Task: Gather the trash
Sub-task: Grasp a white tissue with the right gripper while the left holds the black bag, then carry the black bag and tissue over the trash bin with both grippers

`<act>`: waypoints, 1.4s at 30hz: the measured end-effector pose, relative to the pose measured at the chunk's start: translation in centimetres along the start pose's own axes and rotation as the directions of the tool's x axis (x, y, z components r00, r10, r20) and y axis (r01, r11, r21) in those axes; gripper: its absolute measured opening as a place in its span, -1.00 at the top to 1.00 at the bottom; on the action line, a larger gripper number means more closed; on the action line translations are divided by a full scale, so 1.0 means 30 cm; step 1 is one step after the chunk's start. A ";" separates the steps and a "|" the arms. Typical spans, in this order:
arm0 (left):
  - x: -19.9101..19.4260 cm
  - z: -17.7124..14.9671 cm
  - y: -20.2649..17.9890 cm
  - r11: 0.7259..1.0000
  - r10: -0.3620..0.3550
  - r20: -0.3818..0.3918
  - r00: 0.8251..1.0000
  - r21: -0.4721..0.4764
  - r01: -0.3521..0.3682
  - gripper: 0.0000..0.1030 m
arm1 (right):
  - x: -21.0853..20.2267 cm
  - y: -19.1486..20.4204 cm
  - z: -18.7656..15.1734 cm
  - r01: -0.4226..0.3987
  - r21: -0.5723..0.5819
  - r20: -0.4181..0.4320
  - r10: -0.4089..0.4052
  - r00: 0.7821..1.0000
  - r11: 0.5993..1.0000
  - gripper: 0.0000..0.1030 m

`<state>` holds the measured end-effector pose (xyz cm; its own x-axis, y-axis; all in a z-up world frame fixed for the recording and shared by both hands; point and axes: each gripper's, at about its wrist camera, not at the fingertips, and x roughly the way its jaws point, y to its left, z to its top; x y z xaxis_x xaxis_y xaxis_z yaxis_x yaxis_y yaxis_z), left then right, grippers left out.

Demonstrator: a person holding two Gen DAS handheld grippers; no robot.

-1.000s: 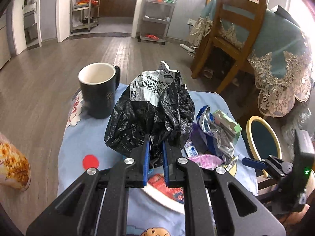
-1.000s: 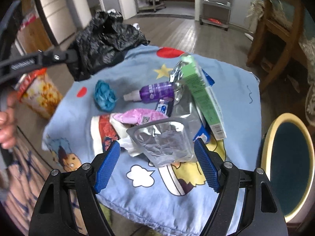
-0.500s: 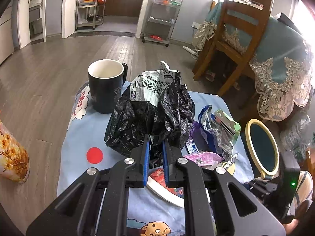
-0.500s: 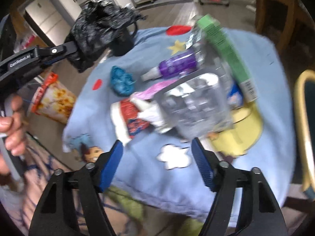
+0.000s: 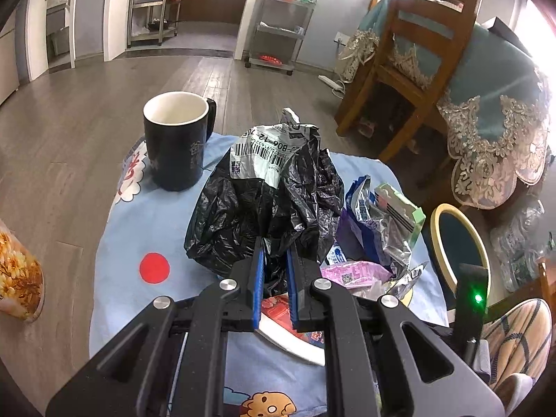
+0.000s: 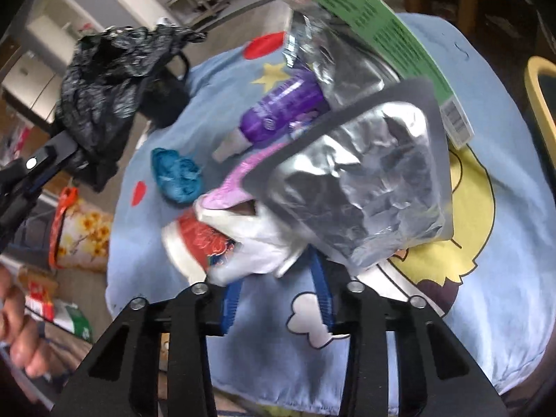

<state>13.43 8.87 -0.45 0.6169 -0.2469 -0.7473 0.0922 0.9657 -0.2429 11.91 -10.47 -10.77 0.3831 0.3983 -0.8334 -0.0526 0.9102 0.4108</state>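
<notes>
My left gripper [image 5: 274,260] is shut on a crumpled black trash bag [image 5: 264,201] with a white barcode label, held above the small table; the bag also shows in the right wrist view [image 6: 100,93]. My right gripper [image 6: 278,271] has closed onto a silver foil wrapper [image 6: 361,187] with white plastic under it, which fills the view's middle. On the blue cartoon cloth [image 6: 486,278] lie a purple bottle [image 6: 278,111], a green box [image 6: 375,31], a pink wrapper [image 6: 236,177], a red-and-white wrapper [image 6: 198,239] and a teal crumpled ball [image 6: 177,173].
A black mug [image 5: 177,142] stands at the table's far left. A wooden chair [image 5: 417,52] and a draped dining table [image 5: 504,104] stand at the right. A round stool [image 5: 458,243] is beside the table. A floral bin [image 5: 17,278] is on the floor, left.
My right gripper moved in on the foil wrapper and its jaws closed around it. The left gripper stayed shut on the black bag and drifted slightly.
</notes>
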 end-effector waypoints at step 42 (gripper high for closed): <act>-0.051 0.047 -0.408 0.963 -0.182 0.014 0.983 0.204 0.176 0.79 | -0.644 -0.329 0.133 0.141 -0.134 0.274 -0.101 0.956 0.981 0.81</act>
<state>12.47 -2.45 4.54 0.6005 -0.4178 -0.6818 0.3566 0.9031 -0.2393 8.70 -27.59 2.75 0.6243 0.2584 -0.7372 -0.1211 0.9643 0.2355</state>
